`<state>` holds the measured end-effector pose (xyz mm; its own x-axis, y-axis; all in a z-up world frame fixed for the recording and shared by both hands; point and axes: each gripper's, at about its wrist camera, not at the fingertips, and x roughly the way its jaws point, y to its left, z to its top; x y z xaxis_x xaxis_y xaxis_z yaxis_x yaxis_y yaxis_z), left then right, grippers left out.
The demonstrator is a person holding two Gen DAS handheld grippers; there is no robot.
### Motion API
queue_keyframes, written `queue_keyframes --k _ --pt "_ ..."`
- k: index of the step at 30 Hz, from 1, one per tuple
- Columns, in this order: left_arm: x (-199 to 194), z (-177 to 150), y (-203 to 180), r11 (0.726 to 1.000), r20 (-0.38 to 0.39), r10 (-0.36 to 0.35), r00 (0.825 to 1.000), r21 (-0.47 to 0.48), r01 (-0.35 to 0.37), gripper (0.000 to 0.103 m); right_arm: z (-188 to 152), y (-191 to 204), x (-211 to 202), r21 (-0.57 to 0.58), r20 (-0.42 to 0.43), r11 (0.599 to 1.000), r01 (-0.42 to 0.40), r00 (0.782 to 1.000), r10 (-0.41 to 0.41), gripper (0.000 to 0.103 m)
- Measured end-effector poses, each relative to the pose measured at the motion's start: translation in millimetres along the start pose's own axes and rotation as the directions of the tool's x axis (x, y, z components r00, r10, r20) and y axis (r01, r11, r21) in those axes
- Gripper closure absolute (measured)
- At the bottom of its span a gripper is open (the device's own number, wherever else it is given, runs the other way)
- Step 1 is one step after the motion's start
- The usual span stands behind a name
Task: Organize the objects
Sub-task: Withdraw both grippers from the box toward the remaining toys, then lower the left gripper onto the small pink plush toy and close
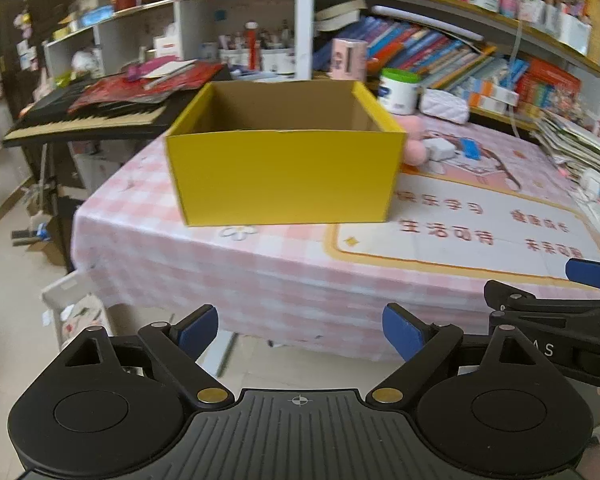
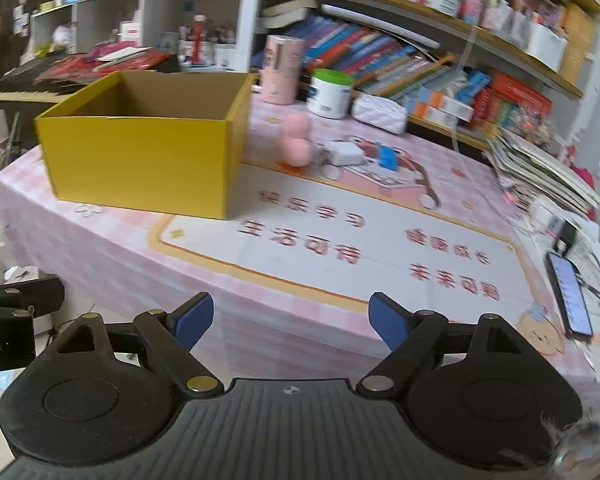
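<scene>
An open-topped yellow cardboard box stands on the pink checked table near its left end; what shows of its inside looks bare. To its right lie a pink plush toy, a white charger and a small blue object. My left gripper hangs open before the table's front edge, nothing between its blue pads. My right gripper is open too, over the front edge and short of the printed mat, also holding nothing. It shows at the right of the left wrist view.
A white tub with a green lid, a pink tin and a white pouch stand at the back. A phone lies at the table's right edge beside stacked papers. Bookshelves rise behind, a keyboard at left.
</scene>
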<state>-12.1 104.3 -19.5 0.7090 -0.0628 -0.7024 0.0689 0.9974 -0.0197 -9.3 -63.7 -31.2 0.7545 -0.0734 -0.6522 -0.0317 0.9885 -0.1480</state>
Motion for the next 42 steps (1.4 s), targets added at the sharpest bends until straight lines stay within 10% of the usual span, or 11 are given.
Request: queue_keyframes --k 18,42 --pt "26.7 27.0 -64.8 0.984 0.0 -0.123 0.992 0.128 0.122 0.011 1.8 -66.5 15.9 0.116 -0.023 0.987 0.112 0.994 -0.11 0.017" --pt "90.6 80.6 -135.1 0.99 0.007 -0.131 0.991 0.059 0.13 0.011 52.9 -145.4 86.7 0.058 -0.023 0.994 0.095 0.995 -0.094 0.017"
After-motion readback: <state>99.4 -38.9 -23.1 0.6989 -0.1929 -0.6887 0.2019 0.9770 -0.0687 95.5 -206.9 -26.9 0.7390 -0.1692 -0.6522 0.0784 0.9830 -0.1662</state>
